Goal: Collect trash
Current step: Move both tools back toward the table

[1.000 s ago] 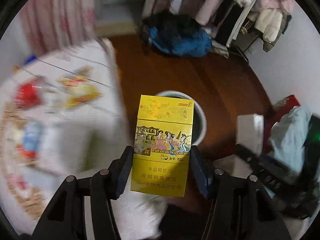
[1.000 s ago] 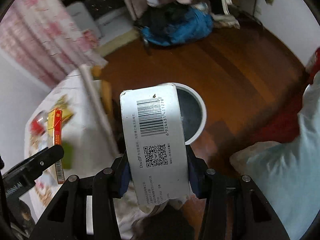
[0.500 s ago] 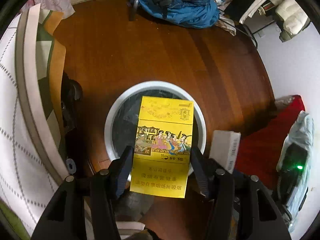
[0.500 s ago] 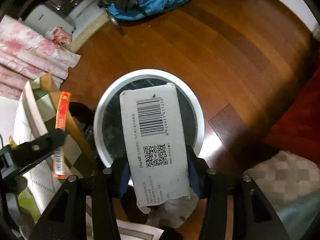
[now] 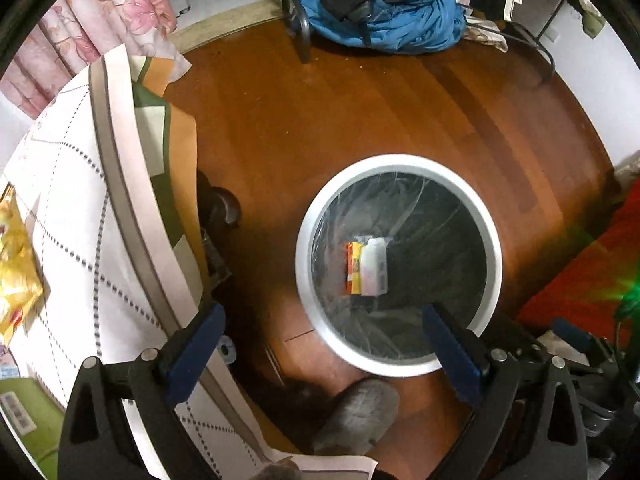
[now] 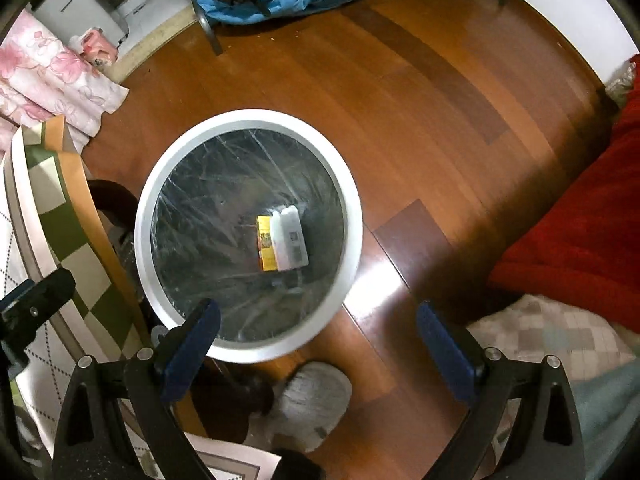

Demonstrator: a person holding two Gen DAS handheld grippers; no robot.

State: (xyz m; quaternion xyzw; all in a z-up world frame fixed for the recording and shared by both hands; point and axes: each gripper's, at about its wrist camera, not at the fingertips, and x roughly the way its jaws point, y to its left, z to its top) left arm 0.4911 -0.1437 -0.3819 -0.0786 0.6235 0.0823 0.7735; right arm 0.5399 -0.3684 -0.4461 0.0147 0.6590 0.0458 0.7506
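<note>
A round white-rimmed trash bin [image 5: 494, 248] [image 6: 352, 216] with a dark liner stands on the wooden floor. At its bottom lie a yellow cigarette pack [image 5: 353, 267] [image 6: 265, 249] and a white box [image 5: 375, 266] [image 6: 290, 238], side by side. My left gripper [image 5: 324, 338] is open above the bin's near rim with nothing between its fingers. In the right wrist view my right gripper [image 6: 318, 334] is open and empty too, over the bin's near right edge and the floor. The left gripper's finger [image 6: 38, 306] shows at the far left of that view.
A table with a white dotted cloth [image 5: 68, 216] and a checkered hanging edge [image 6: 60, 216] stands left of the bin; yellow wrappers [image 5: 16, 264] lie on it. A grey slipper [image 5: 356, 420] is near the bin. Blue clothing [image 5: 384, 28] lies at the back, a red blanket [image 6: 580, 232] at right.
Both grippers have opened: the yellow pack and the white box dropped out of them and now lie at the bottom of the bin.
</note>
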